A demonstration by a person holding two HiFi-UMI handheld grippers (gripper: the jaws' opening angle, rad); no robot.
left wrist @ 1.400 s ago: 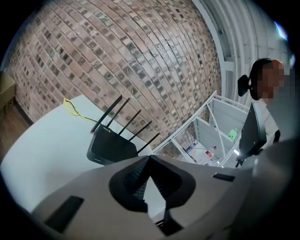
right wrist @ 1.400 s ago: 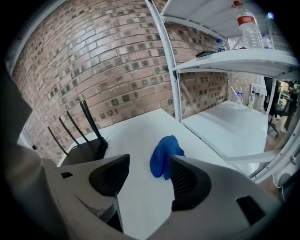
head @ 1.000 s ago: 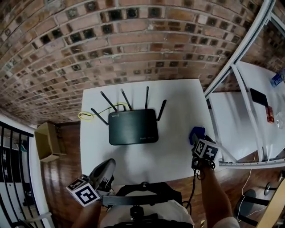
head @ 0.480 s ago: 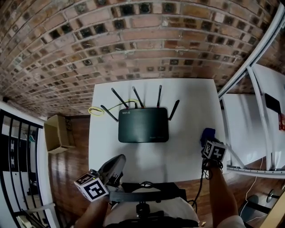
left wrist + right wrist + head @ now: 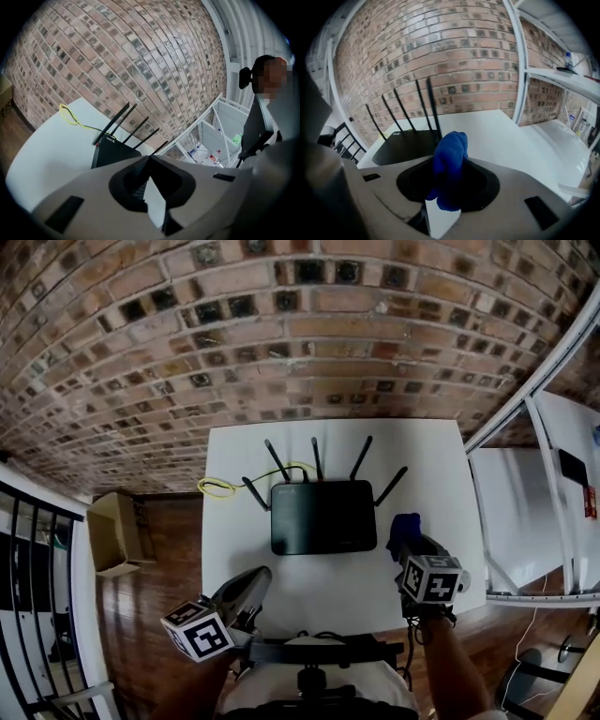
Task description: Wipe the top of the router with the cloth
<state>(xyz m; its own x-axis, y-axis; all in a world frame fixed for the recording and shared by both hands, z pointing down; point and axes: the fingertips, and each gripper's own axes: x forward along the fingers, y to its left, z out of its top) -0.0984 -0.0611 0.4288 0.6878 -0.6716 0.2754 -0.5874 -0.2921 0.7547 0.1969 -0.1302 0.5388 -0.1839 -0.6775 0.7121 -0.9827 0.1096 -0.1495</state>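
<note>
The black router, with several upright antennas, lies flat on the white table; it also shows in the left gripper view and the right gripper view. My right gripper hangs just off the router's right side. Its jaws have just been closing and are shut on the bunched blue cloth, which sticks up between them. My left gripper is at the table's near edge, left of the router, shut and holding nothing, its tips meeting.
A yellow cable loops off the router's back left. A brick wall stands behind the table. A metal frame and a second white table are at the right. A cardboard box sits on the floor at the left.
My right gripper has carried the blue cloth from the table's right edge leftward, up to the router's right side. The left gripper has edged forward along the near edge.
</note>
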